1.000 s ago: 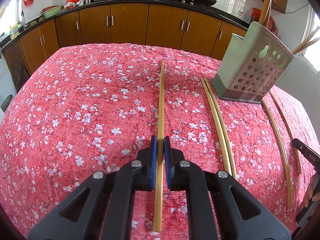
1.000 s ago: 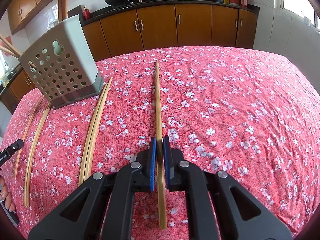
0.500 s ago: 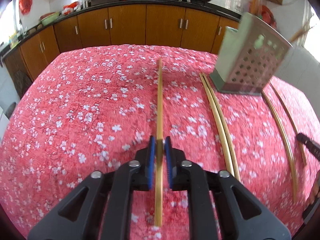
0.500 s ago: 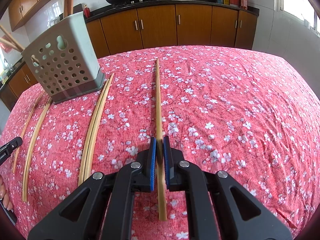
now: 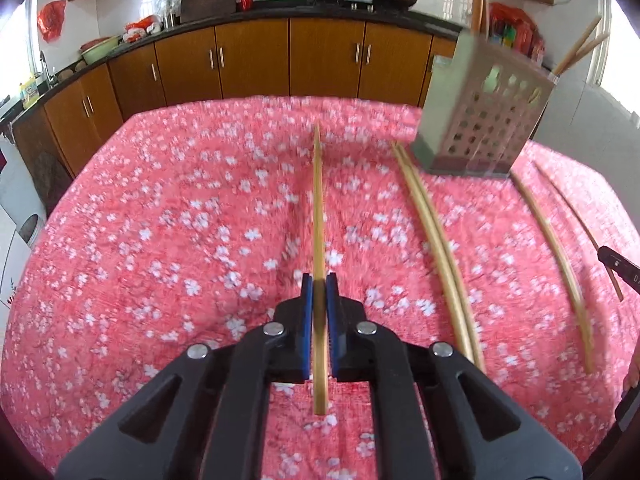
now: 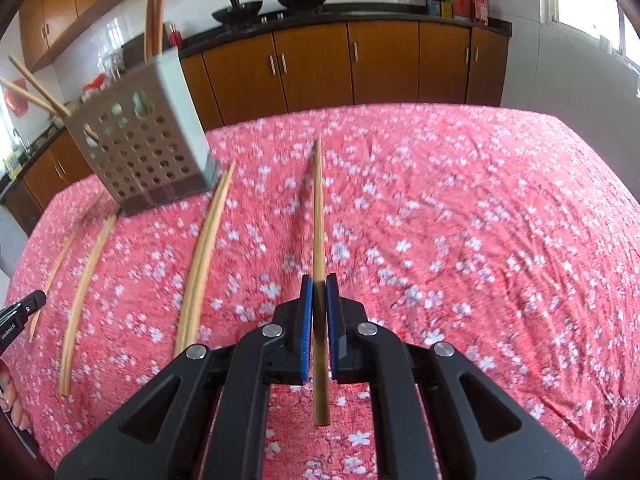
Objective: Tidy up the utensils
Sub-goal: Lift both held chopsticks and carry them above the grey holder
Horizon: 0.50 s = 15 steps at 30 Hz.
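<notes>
My left gripper [image 5: 319,282] is shut on a bamboo chopstick [image 5: 318,216] and holds it above the red floral tablecloth [image 5: 160,240]. My right gripper [image 6: 319,282] is shut on another bamboo chopstick [image 6: 318,216], also lifted. A grey perforated utensil holder [image 5: 480,120] stands at the back right in the left wrist view, and at the back left in the right wrist view [image 6: 140,148], with several chopsticks standing in it. A pair of chopsticks [image 5: 436,240] lies on the cloth beside the holder; it also shows in the right wrist view [image 6: 204,248].
Two more loose chopsticks [image 5: 556,256] lie past the holder, seen at the left in the right wrist view [image 6: 86,280]. The other gripper's tip shows at each frame's edge [image 5: 616,268] [image 6: 20,312]. Brown kitchen cabinets [image 5: 280,56] run behind the table.
Both grippers have risen and tilted with their chopsticks, so the table looks farther below and the holder has shifted in view. Both stay shut.
</notes>
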### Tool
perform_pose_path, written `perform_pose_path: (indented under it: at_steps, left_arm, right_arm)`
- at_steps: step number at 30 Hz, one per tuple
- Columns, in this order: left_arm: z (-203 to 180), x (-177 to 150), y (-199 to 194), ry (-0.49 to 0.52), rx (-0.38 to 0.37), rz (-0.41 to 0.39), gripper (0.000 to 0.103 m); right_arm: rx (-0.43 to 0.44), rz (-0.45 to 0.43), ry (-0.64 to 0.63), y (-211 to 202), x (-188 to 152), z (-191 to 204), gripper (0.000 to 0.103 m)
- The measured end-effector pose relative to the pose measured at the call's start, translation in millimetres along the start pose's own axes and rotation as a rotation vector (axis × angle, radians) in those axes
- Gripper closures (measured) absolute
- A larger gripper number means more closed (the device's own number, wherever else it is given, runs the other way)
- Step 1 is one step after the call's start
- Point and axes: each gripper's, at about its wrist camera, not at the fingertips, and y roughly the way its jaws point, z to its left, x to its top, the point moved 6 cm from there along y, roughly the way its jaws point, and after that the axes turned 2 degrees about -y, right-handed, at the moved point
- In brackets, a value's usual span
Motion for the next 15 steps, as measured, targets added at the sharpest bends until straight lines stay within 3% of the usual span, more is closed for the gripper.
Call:
perform_pose_path:
  at_steps: [9, 15]
  left_arm:
    - [-5, 48, -74, -0.036, -0.061, -0.192, 0.095]
    - [-4, 75, -102, -0.07, -0.099, -0.276, 0.095]
  right_arm:
    - [0.02, -0.212, 0.012, -68, 47, -2, 0.095]
    - [0.037, -0.29, 0.018, -89, 69, -2, 0.095]
